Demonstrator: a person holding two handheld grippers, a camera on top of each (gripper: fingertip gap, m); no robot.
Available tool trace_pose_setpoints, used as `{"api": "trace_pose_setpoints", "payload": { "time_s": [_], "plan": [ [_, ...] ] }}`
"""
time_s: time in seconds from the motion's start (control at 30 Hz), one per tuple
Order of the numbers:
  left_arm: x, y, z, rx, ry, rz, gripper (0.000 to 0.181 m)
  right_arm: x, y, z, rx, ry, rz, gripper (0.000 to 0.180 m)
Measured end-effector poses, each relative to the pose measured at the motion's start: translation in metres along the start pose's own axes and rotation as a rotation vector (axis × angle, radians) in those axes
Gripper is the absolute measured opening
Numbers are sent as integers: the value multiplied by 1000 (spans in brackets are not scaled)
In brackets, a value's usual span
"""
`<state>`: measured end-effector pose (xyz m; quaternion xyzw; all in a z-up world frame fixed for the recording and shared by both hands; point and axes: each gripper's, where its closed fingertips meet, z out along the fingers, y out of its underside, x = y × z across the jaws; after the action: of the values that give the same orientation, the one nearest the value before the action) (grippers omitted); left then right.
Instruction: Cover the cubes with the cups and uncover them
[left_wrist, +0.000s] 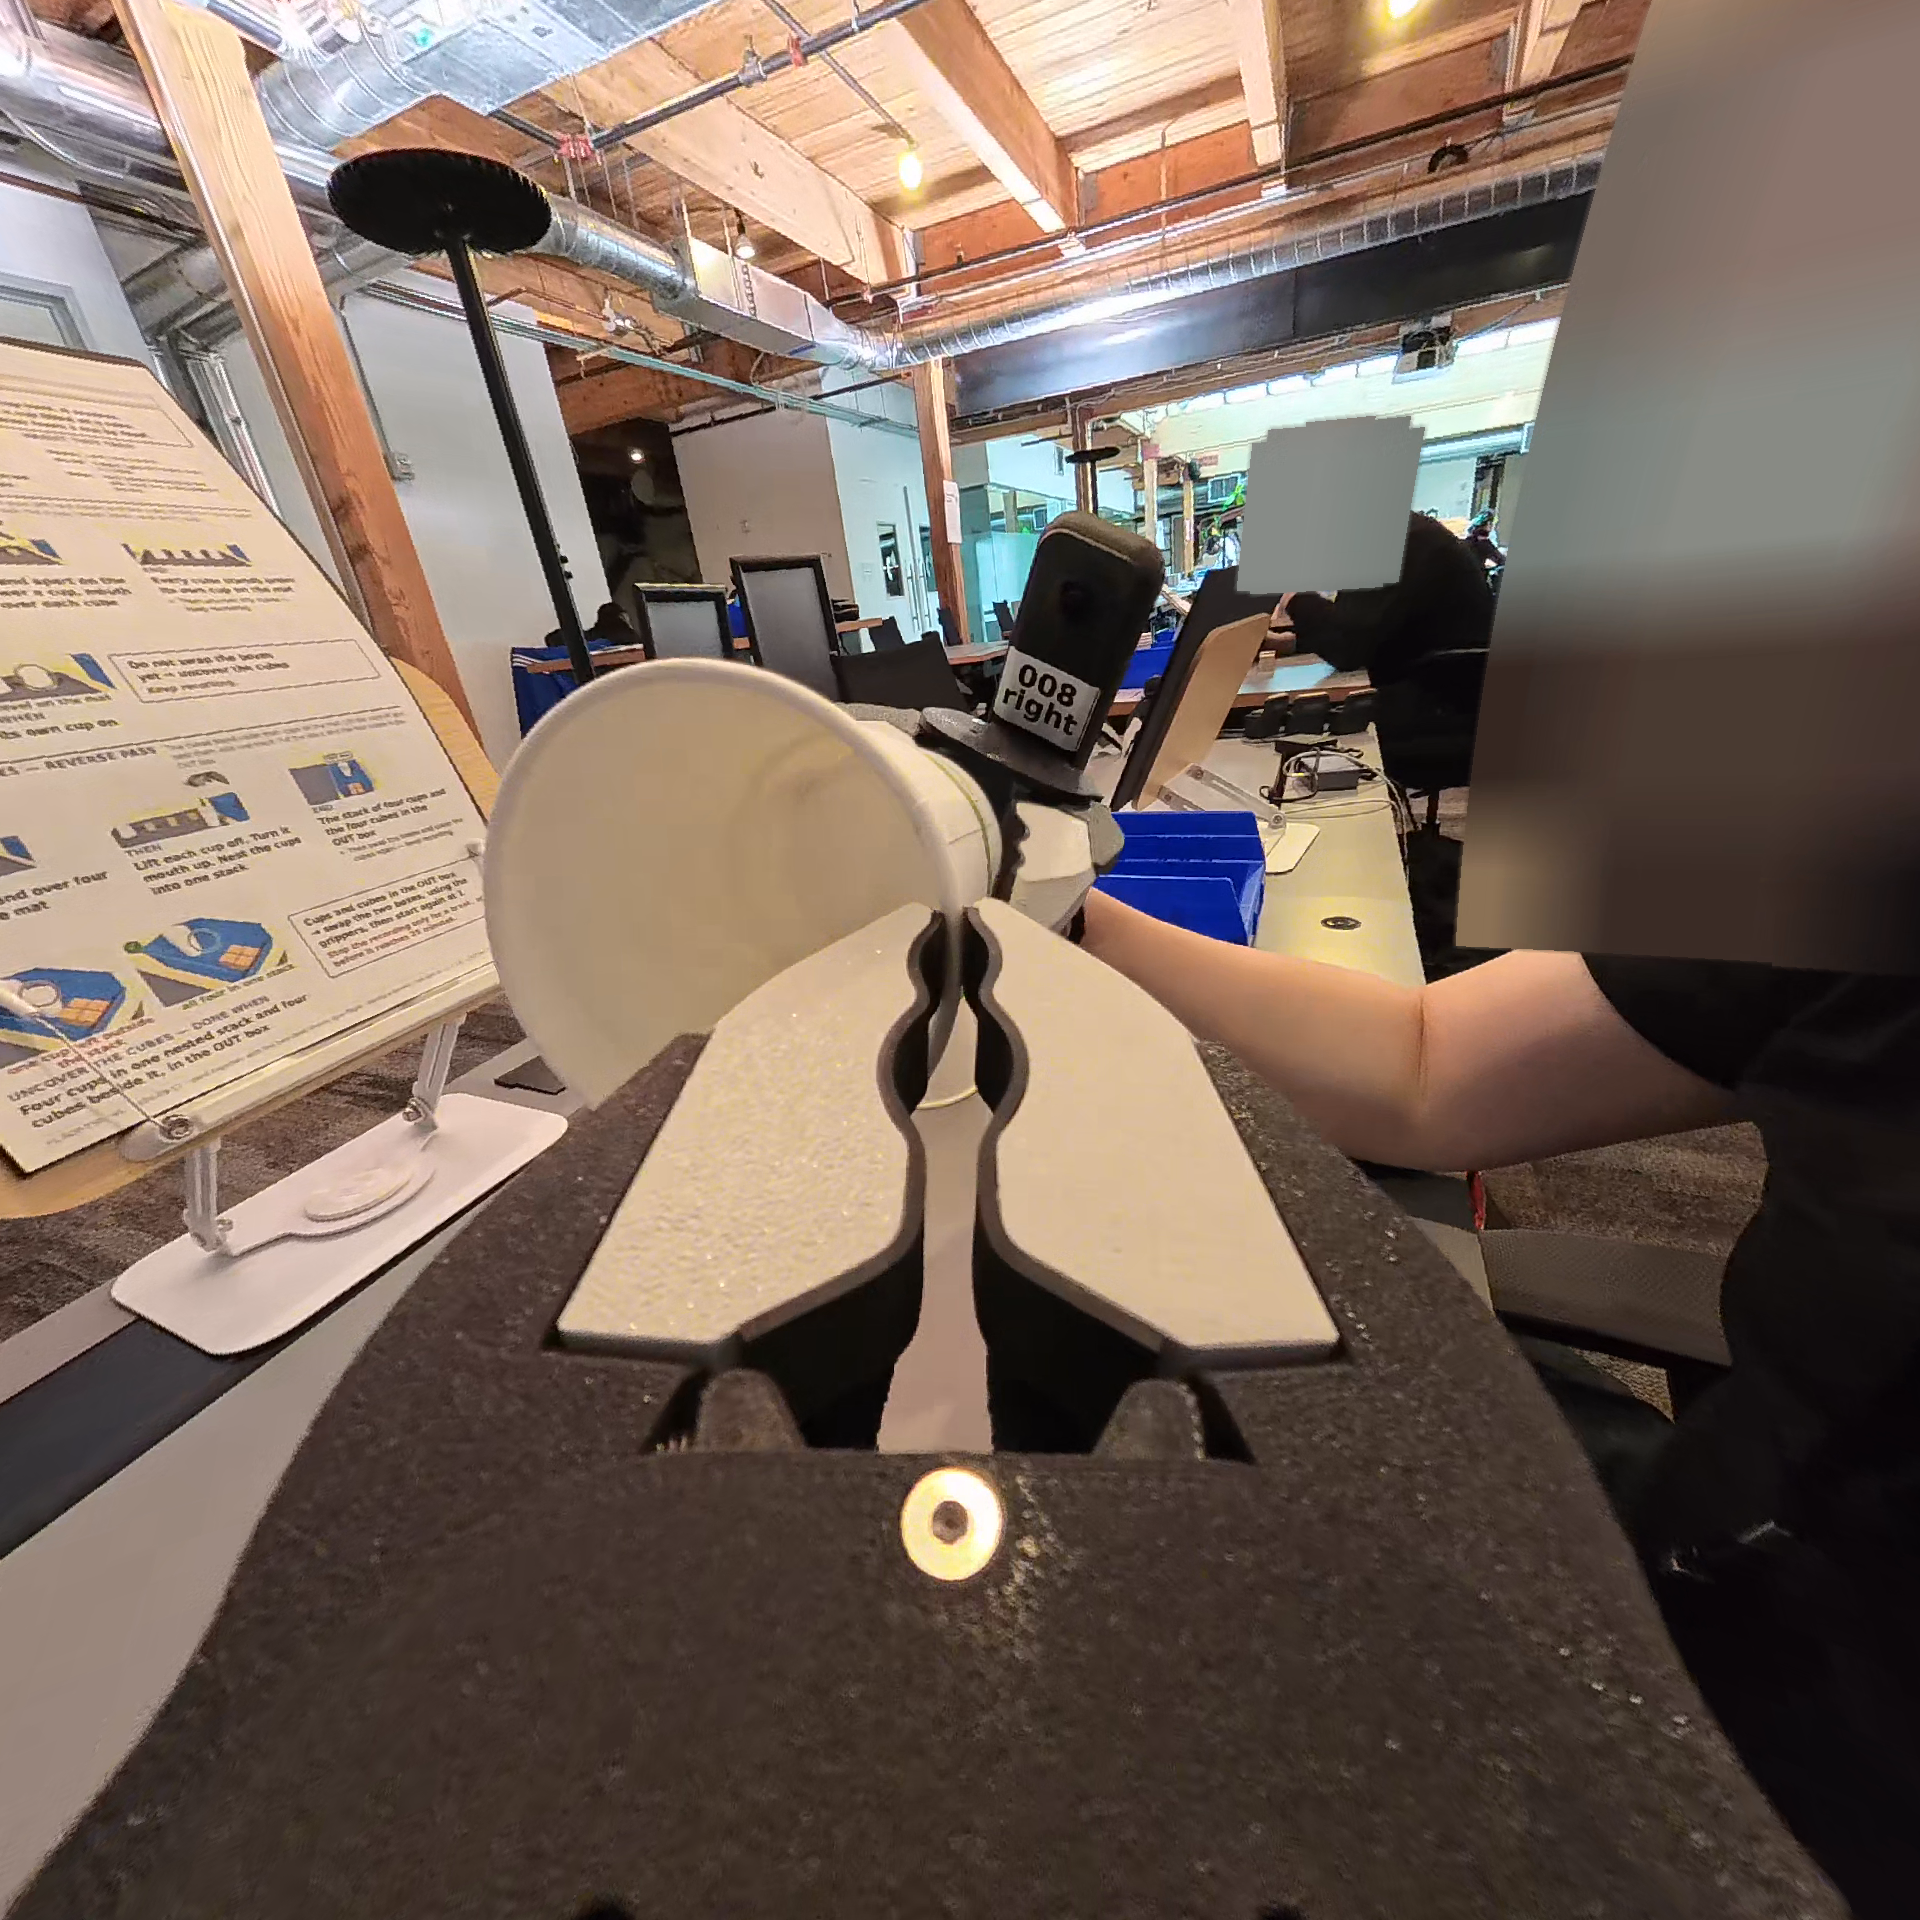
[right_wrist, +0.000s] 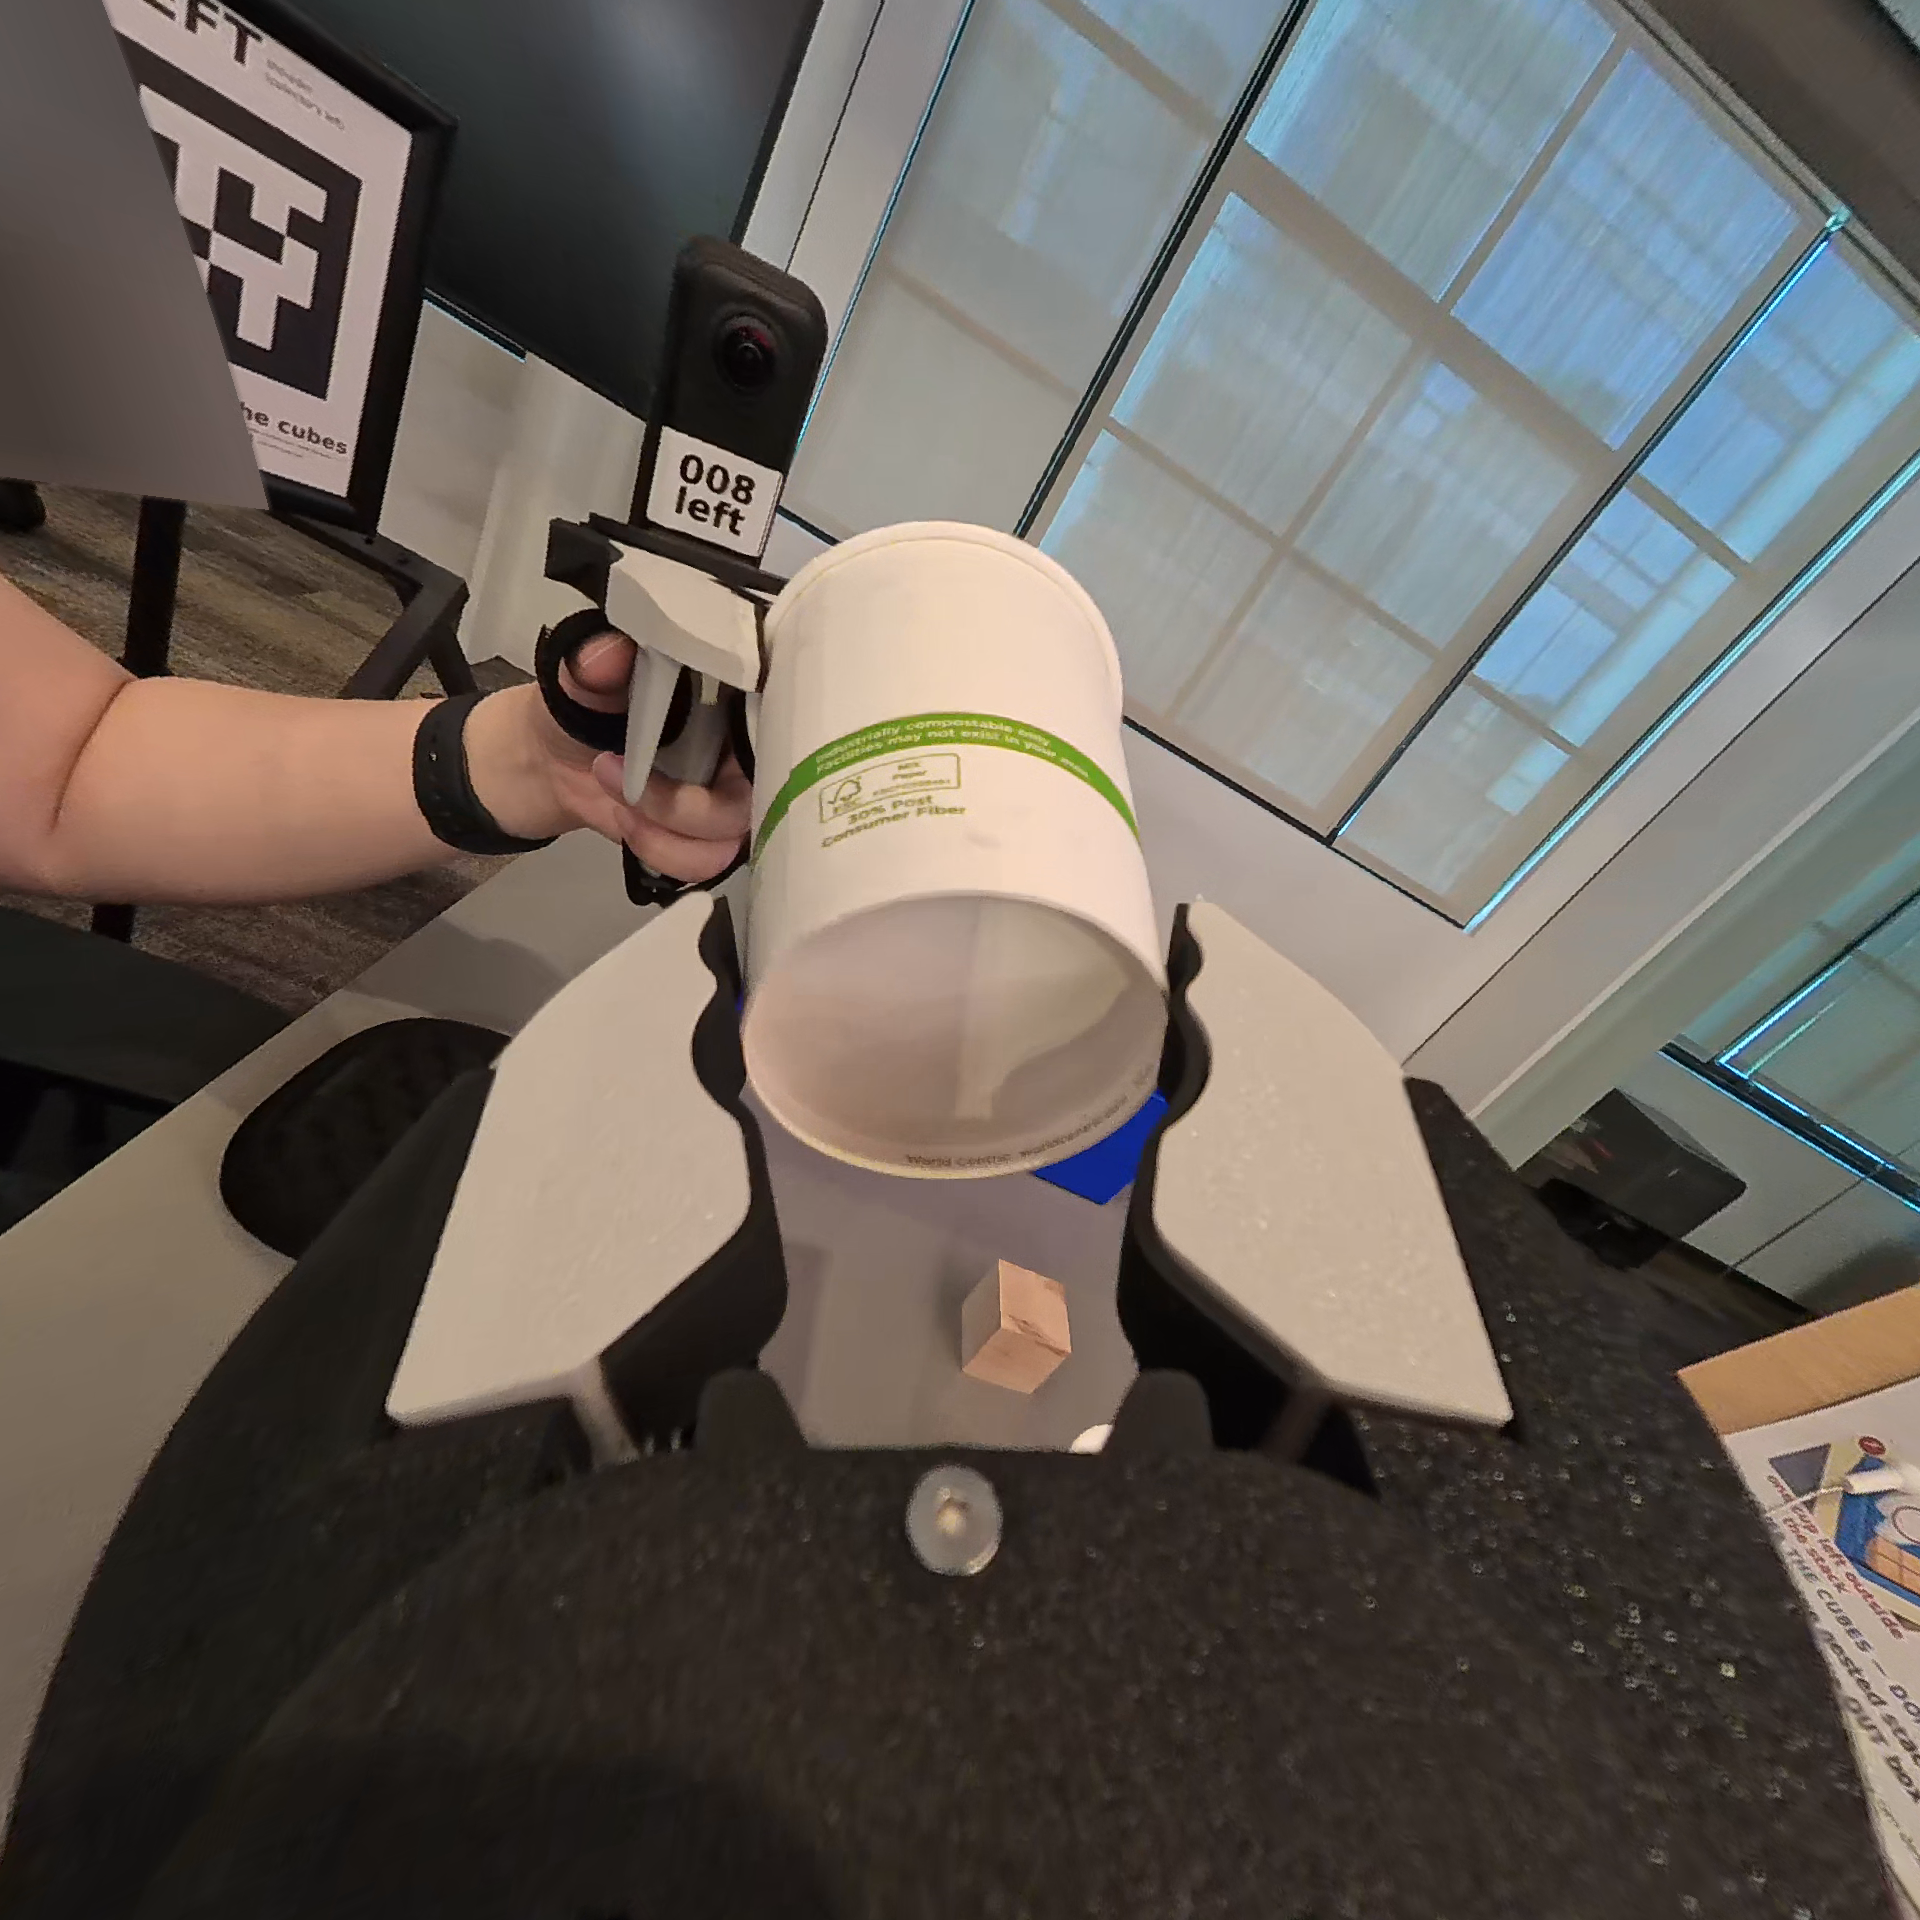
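1. Right now we hold a white paper cup (left_wrist: 717, 873) in mid-air between our two grippers, tipped on its side above the pale table (right_wrist: 873, 1309).
2. Our left gripper (left_wrist: 951, 935) has its fingers nearly together, pinching the cup's rim wall at the open mouth; in the left wrist view the mouth faces us and leftward.
3. Our right gripper (right_wrist: 956, 1029) has its fingers apart with the cup's base end between them; the right finger appears to touch the base edge, but we cannot tell whether both press on it.
4. In the right wrist view the cup (right_wrist: 940, 821) shows a green band around its side, with the recessed bottom toward the camera.
5. Below the cup, a small wooden cube (right_wrist: 1016, 1335) sits uncovered on the table, framed between our right fingers.
6. Just past the cup's base a blue bin (right_wrist: 1101, 1158) peeks out.
7. An instruction sheet on a white stand (left_wrist: 208, 831) leans at our left.
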<state>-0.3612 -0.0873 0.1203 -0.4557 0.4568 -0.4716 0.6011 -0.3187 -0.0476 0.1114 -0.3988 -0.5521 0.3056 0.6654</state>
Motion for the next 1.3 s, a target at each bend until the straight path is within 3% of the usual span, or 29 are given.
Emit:
{"api": "trace_pose_setpoints", "payload": {
  "time_s": [0.3, 0.53, 0.8, 1.07, 1.3],
  "plan": [
    [-6, 6, -5, -4, -54, 19, 3, 0, 3, 1, -28, 4, -17, 77],
    [-24, 14, -34, -74, -316, 17, 16, 5, 14, 0, -105, 24, -32, 77],
    [-26, 76, -108, -281, -640, 93, 11, 12, 26, 0, -285, 70, -69, 77],
    [-18, 79, -158, -219, -758, 43, 7, 17, 41, 27, -565, 108, 17, 76],
    [-7, 86, -181, -145, -760, -25, 4, 11, 115, 80, -993, -128, 111, 74]
  ]
}}
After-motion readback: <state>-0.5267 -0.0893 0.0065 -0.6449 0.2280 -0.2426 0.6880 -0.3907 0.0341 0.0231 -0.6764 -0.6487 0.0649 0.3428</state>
